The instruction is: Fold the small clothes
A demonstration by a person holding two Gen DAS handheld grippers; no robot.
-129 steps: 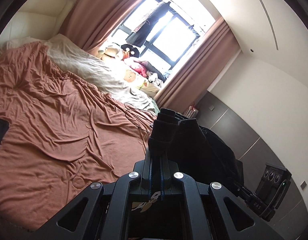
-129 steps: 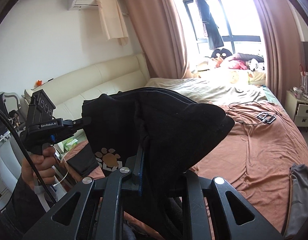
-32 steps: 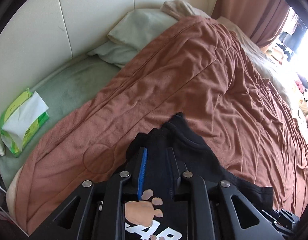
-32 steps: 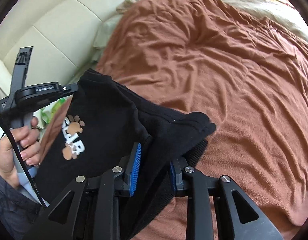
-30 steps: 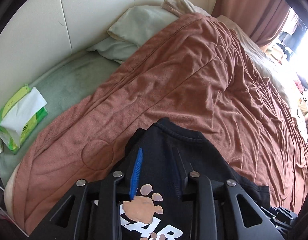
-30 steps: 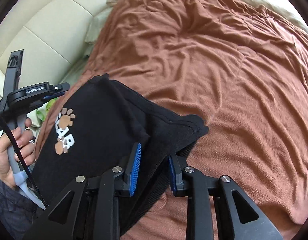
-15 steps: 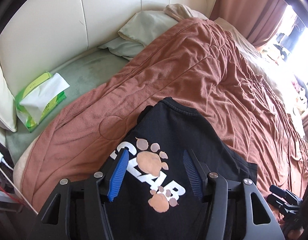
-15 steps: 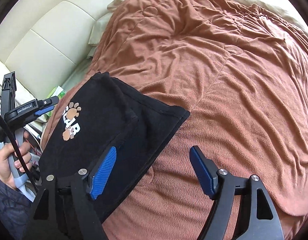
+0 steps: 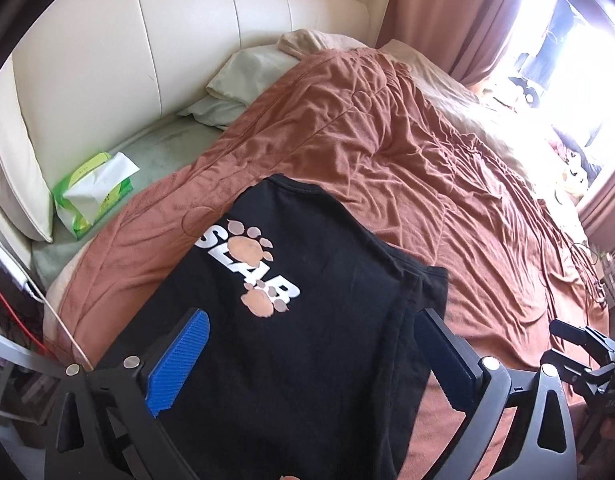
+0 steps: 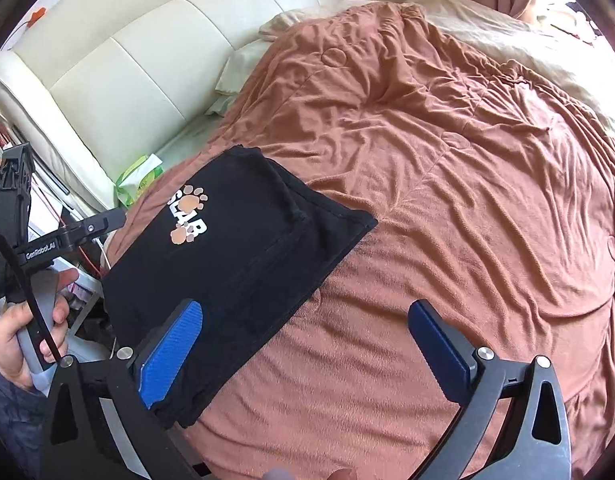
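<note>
Our left tongs (image 9: 311,364) and right tongs (image 10: 307,354) both stand wide, their jaws having just been opening, and the blue pads (image 9: 179,364) press on nothing; the black shirt (image 9: 291,320) shows between the left jaws but lies loose beneath them, while only its near corner reaches the right tongs' left pad (image 10: 171,354). The shirt lies folded flat, paw print up, on the brown blanket (image 10: 467,168) at the near corner of the bed. Beyond it we see a tissue pack (image 9: 93,194) on the green sheet, a pale pillow (image 9: 247,80) and the cream headboard (image 9: 147,48), and our left hand (image 10: 23,332) grips its handle at the edge of the right view.
</note>
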